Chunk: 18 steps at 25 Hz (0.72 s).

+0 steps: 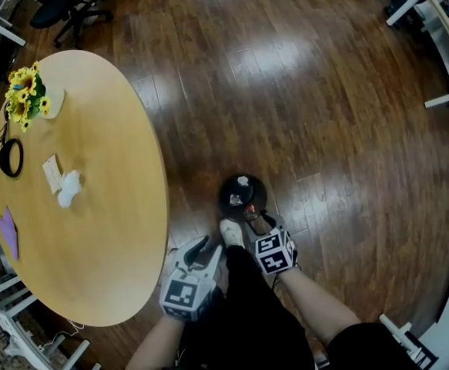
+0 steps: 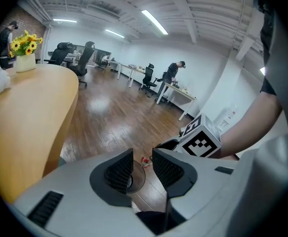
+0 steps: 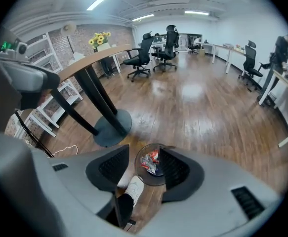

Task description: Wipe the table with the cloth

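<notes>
Head view shows both tools held low by the person's legs, beside the table (image 1: pixel 108 206) and not over it. The left gripper (image 1: pixel 203 251) has its jaws moderately apart with nothing between them. The right gripper (image 1: pixel 255 219) is likewise parted and empty — the floor bin (image 1: pixel 223 199) with its scraps only shows through the gap, well below the pads.

Neither tool holds anything, so I judge the wiping has not begun. The purple cloth (image 1: pixel 8 233) lies flat on the tabletop well to the left of the left gripper, at the rim farthest from it. A white crumpled wad (image 1: pixel 68 187) sits somewhat nearer. Parted jaws suit a pick-up to come — the left tool is closer to the table and would likely reach first.
</notes>
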### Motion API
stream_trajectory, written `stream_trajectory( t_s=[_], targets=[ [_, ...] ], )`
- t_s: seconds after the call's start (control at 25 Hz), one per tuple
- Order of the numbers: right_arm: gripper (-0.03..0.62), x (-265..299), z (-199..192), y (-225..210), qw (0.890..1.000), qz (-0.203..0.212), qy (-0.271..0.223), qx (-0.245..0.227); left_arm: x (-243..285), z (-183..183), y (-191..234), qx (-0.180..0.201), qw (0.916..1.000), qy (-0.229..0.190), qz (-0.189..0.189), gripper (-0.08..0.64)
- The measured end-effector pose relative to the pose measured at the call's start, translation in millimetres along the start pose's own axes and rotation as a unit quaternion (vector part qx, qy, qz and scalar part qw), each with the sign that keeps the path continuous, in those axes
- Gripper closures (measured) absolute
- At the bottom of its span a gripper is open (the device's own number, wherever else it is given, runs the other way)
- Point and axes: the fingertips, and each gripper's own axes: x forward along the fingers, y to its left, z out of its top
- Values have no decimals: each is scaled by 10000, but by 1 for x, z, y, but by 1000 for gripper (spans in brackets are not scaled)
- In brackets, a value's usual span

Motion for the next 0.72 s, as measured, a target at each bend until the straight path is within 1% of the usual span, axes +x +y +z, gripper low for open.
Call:
stream_trajectory(
  t_s=[0.2, 0.28, 0.36, 0.48, 0.52, 0.6, 0.64, 0.72],
  targets=[
    [391, -9, -4, -7, 9998, -38, -17, 200, 6, 6, -8, -72, 9999, -6, -130, 436],
    [391, -14, -2, -7, 9995, -47, -100, 289, 7, 10, -8, -49, 9998, -39, -200, 477],
    [391, -19, 2, -4, 9991, -67, -205, 365, 6, 13, -5, -11, 9997, -90, -245, 477],
    [391, -32, 11, 2, 9984, -59, -385, 411, 3, 25, -1, -42, 9994, -286, -215, 478],
    [391, -37, 16, 3, 9982, -54, -450, 398, 1, 31, 0, -44, 9991, -372, -187, 498],
    [391, -47, 27, 5, 9977, -62, -578, 346, -5, 41, 1, -29, 9985, -522, -146, 508],
    [391, -52, 33, 7, 9974, -75, -646, 324, -8, 45, 2, -36, 9983, -568, -140, 535],
    [391, -62, 48, 10, 9961, -104, -818, 314, -14, 50, 1, -105, 9980, -598, -202, 543]
  ],
)
